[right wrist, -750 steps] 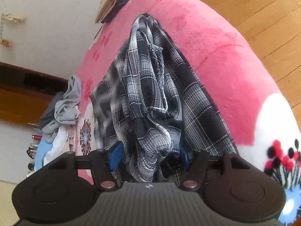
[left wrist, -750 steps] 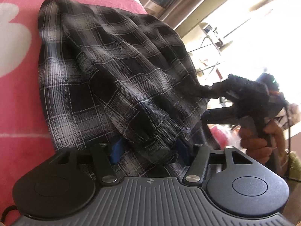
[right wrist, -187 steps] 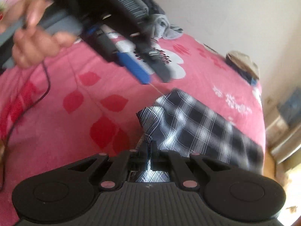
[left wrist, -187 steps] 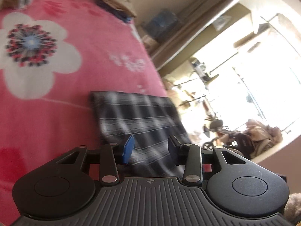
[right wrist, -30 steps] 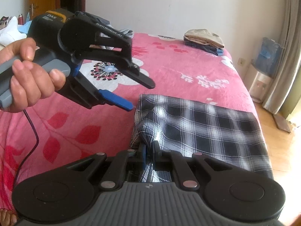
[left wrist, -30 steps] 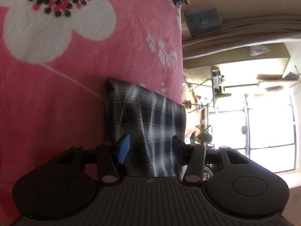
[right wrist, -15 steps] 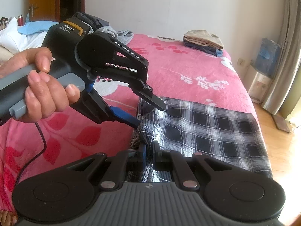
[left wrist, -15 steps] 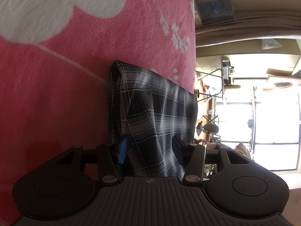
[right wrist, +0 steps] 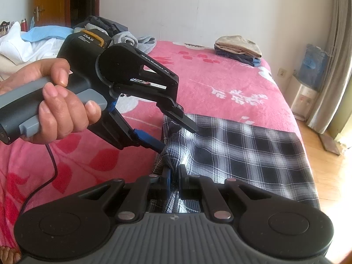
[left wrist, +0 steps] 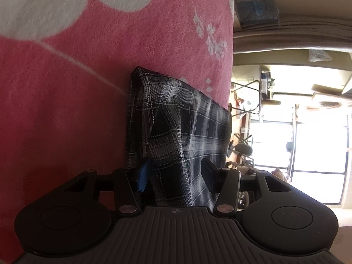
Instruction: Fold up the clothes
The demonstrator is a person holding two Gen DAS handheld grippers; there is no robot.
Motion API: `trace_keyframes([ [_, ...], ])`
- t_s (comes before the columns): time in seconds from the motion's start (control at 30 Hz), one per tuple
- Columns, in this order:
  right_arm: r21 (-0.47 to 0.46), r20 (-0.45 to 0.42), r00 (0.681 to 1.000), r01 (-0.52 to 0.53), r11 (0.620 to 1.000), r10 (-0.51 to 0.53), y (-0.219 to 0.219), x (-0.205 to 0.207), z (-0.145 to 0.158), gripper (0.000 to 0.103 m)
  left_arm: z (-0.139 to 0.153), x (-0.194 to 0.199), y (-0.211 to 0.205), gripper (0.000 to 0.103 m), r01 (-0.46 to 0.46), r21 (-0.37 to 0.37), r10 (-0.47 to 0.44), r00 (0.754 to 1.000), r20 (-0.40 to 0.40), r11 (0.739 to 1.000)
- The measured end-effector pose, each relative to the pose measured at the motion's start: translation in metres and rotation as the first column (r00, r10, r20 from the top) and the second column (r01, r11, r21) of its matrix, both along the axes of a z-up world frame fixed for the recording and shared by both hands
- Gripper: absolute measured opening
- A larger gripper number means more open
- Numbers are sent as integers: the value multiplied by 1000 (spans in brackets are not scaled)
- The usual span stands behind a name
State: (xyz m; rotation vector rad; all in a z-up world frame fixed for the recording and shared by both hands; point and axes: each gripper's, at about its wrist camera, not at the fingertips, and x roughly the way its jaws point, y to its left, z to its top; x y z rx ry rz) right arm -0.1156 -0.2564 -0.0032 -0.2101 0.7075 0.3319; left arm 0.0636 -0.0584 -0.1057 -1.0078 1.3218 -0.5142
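A black-and-white plaid garment (left wrist: 187, 132) (right wrist: 242, 154) lies folded into a rectangle on the pink flowered blanket (right wrist: 220, 83) near the bed's right edge. My right gripper (right wrist: 173, 171) is shut on the garment's near left corner, with bunched cloth pinched between its pads. My left gripper (right wrist: 177, 138) (left wrist: 173, 169), held by a hand (right wrist: 55, 101), stands open just beyond that. Its black finger lies over the cloth's top and its blue pad sits at the folded left edge. The raised corner of the fold is between the jaws, which are not pressing on it.
A stack of folded clothes (right wrist: 238, 48) sits at the bed's far end by the wall. A heap of unfolded clothes (right wrist: 44, 39) lies at the back left. A cable (right wrist: 50, 165) trails from the left gripper. Wooden floor (right wrist: 330, 165) runs along the bed's right edge.
My left gripper has come down and forward onto the garment's left corner, so the fold now sits between its jaws. The right gripper and its pinched cloth have stayed put.
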Motion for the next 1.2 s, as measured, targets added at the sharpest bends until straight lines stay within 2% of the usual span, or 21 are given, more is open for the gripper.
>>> trace_keyframes([
  [0.23,1,6,1000,-2,1000,2,0,1,-1,6,-5,0,-5,36,7,-30,-7,1000,0,1000],
  [0.33,-1,10,1000,-5,1000,5,1,0,-1,6,-6,1,-6,25,7,-37,-7,1000,2,999],
  [0.4,0,10,1000,-5,1000,5,1,0,-1,6,-8,2,-6,12,2,-46,-2,1000,2,999],
  [0.5,4,4,1000,-4,1000,4,1,0,-2,6,-9,3,-5,6,-15,-57,15,1000,3,998],
  [0.63,11,-25,1000,-2,1000,2,0,4,-4,9,-10,3,-5,5,-32,-73,32,999,5,997],
  [0.7,25,-30,999,10,1000,-9,-2,5,-3,15,-10,3,-5,5,-37,-80,38,999,6,996],
  [0.77,39,-29,999,21,999,-20,-4,5,-2,30,-11,2,-4,5,-40,-85,40,999,4,996],
  [0.83,49,-15,1000,23,999,-22,-4,3,0,38,-13,1,-2,5,-40,-88,40,999,2,995],
  [0.97,53,-7,1000,24,998,-24,-1,1,1,44,-13,1,-2,5,-42,-86,42,999,-3,995],
  [1.2,51,-12,999,40,998,-40,11,12,-1,46,-11,0,-2,5,-54,-85,53,999,-13,995],
])
